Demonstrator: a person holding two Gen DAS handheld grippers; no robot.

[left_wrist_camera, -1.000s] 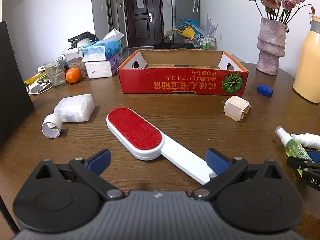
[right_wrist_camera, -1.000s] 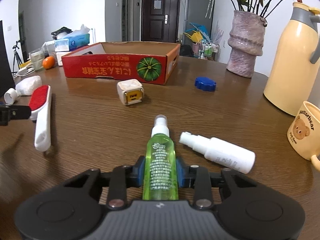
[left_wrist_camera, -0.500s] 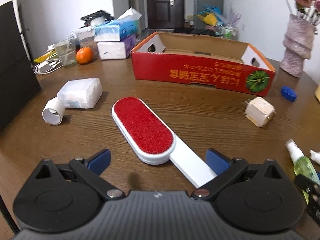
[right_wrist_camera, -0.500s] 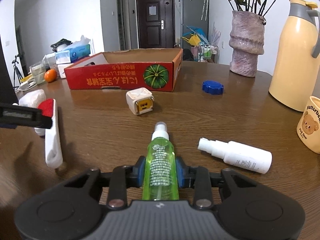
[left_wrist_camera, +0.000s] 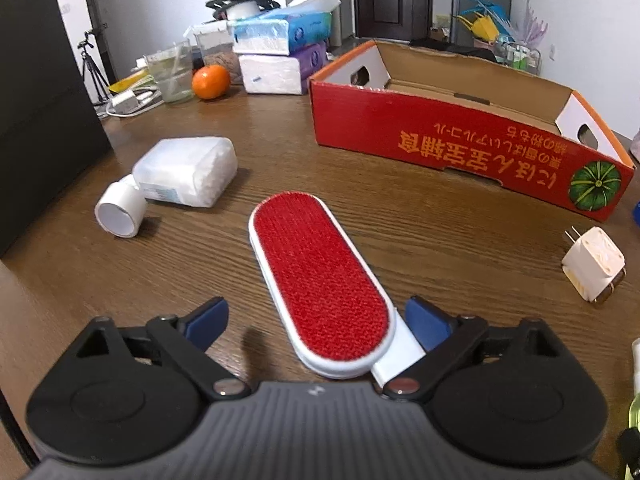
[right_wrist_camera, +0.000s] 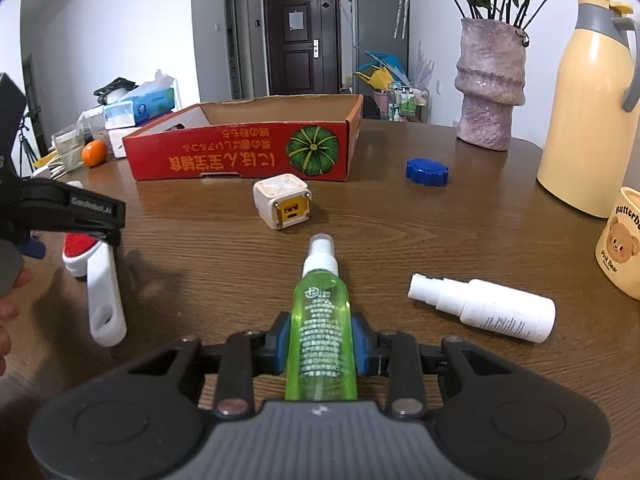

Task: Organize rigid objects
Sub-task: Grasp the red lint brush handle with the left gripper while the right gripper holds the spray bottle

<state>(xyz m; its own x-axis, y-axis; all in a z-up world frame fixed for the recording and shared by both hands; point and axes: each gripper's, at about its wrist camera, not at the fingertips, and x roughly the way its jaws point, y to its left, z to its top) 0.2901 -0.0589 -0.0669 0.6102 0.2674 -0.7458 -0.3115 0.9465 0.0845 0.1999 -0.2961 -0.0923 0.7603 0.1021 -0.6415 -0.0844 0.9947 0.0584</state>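
My left gripper is open, its blue pads on either side of the rear of a red-and-white lint brush lying on the wooden table; the brush also shows in the right wrist view. My right gripper is shut on a green spray bottle that points forward, low over the table. A red cardboard box, open on top, stands beyond; it also shows in the left wrist view.
On the table lie a white plug adapter, a blue cap, a white spray bottle, and a white bottle on its side. A vase, a yellow thermos, a mug, tissue boxes and an orange stand around.
My left gripper has moved forward and turned over the lint brush, so the brush head now lies between its open fingers. The right gripper has kept its hold on the green bottle.
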